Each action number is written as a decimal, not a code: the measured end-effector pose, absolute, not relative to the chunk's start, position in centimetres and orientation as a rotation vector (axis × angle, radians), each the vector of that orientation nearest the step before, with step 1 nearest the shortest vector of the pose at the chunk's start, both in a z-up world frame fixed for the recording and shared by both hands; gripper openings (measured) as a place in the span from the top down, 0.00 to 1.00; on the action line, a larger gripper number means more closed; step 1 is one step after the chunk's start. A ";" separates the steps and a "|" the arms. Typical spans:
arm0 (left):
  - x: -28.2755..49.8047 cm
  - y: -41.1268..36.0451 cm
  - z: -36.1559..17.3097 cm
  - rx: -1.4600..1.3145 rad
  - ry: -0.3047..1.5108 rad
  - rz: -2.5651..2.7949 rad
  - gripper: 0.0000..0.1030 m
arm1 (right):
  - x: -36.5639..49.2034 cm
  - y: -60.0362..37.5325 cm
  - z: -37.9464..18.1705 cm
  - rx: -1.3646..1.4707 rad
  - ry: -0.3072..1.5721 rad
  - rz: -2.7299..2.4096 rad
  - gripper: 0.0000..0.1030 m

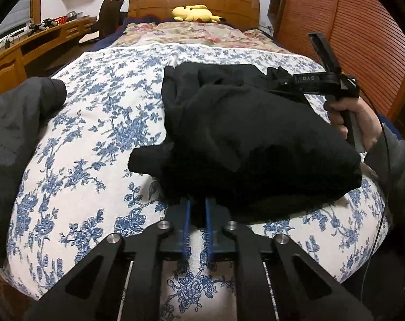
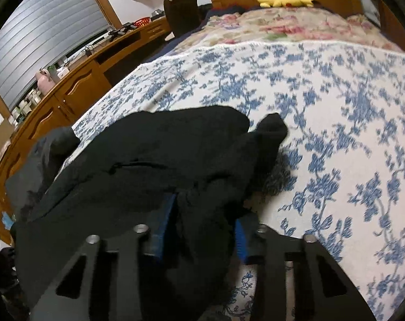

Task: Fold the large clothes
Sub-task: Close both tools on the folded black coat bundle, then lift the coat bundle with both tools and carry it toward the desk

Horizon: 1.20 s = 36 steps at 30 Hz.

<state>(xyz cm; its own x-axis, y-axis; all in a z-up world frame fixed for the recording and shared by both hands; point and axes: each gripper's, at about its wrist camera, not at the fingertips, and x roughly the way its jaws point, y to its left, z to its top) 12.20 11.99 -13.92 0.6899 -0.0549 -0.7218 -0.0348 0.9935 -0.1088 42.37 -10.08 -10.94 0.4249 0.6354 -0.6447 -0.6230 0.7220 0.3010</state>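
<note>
**Both grippers pinch the near edge of the bundle**

While the black garment (image 1: 242, 133) lies bunched on the blue-flowered bedspread (image 1: 95, 139), its bulk stretches away from both sets of fingers toward the headboard. The left gripper (image 1: 197, 208) is nearly closed on a thin bit of the near hem. The right gripper (image 2: 202, 222) clamps a thicker fold, apparently at the garment's right side, though dark cloth hides the pads. Neither hand is clearly nearer.
</note>
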 end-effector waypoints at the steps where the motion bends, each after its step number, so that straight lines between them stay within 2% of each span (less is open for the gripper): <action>1: 12.1 11.9 -13.7 -0.113 0.804 -0.009 0.92 | 42.1 -10.1 -10.7 0.013 0.799 0.789 0.74; 7: 11.0 10.9 -11.2 -0.077 0.739 0.011 0.95 | 40.6 -10.9 -9.2 0.011 0.720 0.798 0.81; 15: 9.7 10.3 -8.2 -0.045 0.681 0.048 0.95 | 38.4 -12.2 -7.7 0.011 0.662 0.833 0.82; 36: 9.9 8.1 -7.6 -0.006 0.649 0.000 0.95 | 36.5 -16.5 -8.4 -0.022 0.682 0.808 0.83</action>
<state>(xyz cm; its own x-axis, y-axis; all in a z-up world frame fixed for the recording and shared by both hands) 9.85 8.11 -7.64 0.7967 -0.0022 -0.6044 -0.0017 1.0000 -0.0059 36.46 -16.53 -8.35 0.4914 0.6584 -0.5702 -0.6722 0.7030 0.2324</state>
